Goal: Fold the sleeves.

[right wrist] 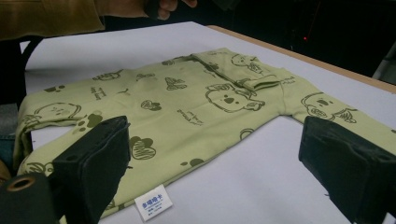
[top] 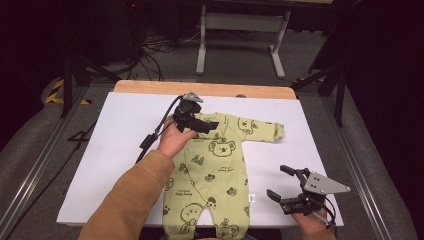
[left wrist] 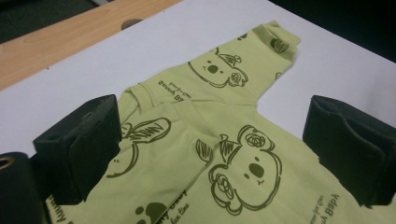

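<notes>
- A green baby romper point(top: 215, 170) lies flat on the white counter point(top: 125, 150), one sleeve folded across its chest, the other pointing to three o'clock.
- Left tongs point(top: 202, 125) hover over the folded sleeve, jaws apart, nothing gripped.
- Right tongs point(top: 282, 182) sit at four o'clock of the romper, jaws apart and empty.

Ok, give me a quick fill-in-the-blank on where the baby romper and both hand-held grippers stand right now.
1. The green romper lies flat on the ___ board.
2. One sleeve is folded in over the chest; the other sleeve is stretched ___.
3. The left hand-held gripper hovers over the romper's ___ with jaws open.
4. The right hand-held gripper holds ___.

Missing words: white; out; chest; nothing
</notes>
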